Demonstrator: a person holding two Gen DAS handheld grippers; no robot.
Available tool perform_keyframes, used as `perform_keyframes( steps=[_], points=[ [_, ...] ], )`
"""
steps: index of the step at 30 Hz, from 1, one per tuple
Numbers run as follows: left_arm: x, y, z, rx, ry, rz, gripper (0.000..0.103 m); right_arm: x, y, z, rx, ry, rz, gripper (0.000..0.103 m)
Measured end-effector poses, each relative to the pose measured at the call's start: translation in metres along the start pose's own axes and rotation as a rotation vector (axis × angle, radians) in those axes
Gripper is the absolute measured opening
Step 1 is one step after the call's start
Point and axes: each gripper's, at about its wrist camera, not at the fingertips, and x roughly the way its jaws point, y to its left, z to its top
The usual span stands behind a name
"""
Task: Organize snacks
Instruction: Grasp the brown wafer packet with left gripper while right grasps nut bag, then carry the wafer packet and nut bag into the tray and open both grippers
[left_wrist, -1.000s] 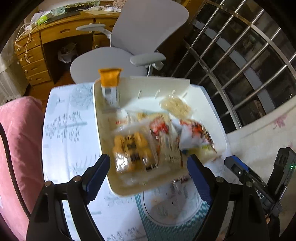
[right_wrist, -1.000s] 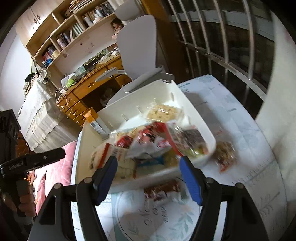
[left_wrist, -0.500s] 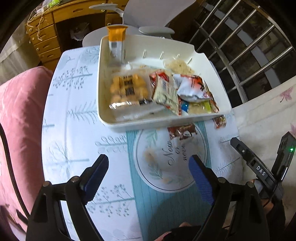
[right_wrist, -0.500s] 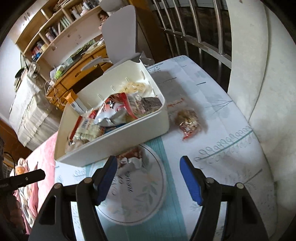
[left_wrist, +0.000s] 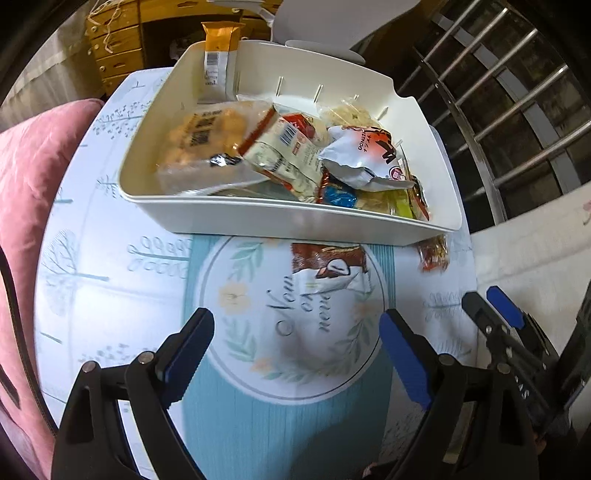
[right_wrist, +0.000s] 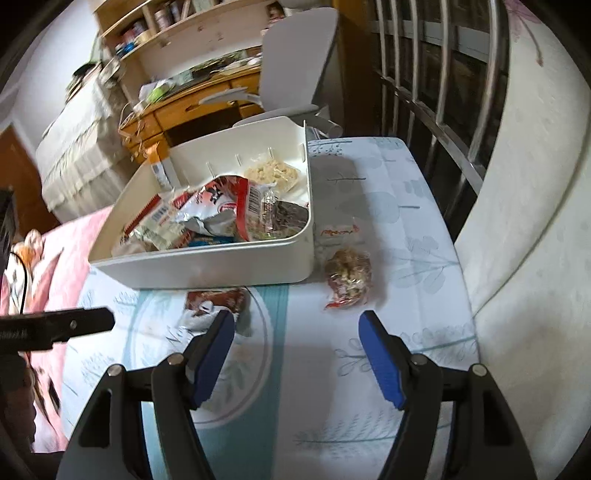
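A white bin (left_wrist: 280, 218) (right_wrist: 207, 269) holds several snack packets, with an orange-topped packet (left_wrist: 218, 59) standing in its far corner. On the tablecloth in front of the bin lies a brown-and-white packet (left_wrist: 327, 267) (right_wrist: 214, 301). A clear red-edged nut packet (right_wrist: 349, 277) (left_wrist: 432, 251) lies by the bin's right corner. My left gripper (left_wrist: 295, 347) hovers above the cloth near the brown packet, its jaws opening and nothing between them. My right gripper (right_wrist: 295, 354) stands open and empty, just short of the nut packet.
The small table (right_wrist: 388, 206) has a pink cushion (left_wrist: 26, 177) on its left and a white cushion (right_wrist: 524, 221) on its right. A grey office chair (right_wrist: 291, 70), a wooden desk (right_wrist: 195, 107) and a metal window grille (left_wrist: 509, 96) stand behind.
Both grippers have pulled back from over the bin and sunk toward the tablecloth. The two loose packets in front of the bin now show. The left jaws have widened slightly.
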Motion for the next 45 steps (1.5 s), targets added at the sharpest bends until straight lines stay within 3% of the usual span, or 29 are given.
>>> perform_keyframes(
  steps=[11,19,29,33,40,45],
  points=[
    [0.056,-0.025,-0.002,-0.041,-0.093,0.030,0.090,0.035,-0.025,-0.002,-0.171,-0.076,-0.084,0.070],
    [0.095,-0.033,0.007,-0.072,-0.073,0.039,0.090,0.069,-0.038,-0.004,-0.185,-0.125,-0.067,0.070],
    [0.121,-0.057,0.015,0.000,-0.125,0.145,0.090,0.092,-0.033,-0.009,-0.274,-0.133,-0.055,0.062],
    [0.131,-0.076,0.014,0.063,-0.123,0.242,0.087,0.099,-0.027,-0.008,-0.330,-0.132,-0.087,0.058],
    [0.131,-0.089,0.016,0.055,-0.168,0.251,0.065,0.100,-0.033,-0.004,-0.311,-0.133,-0.074,0.053],
    [0.129,-0.088,0.023,0.065,-0.157,0.240,0.051,0.098,-0.034,-0.004,-0.292,-0.131,-0.070,0.051]
  ],
)
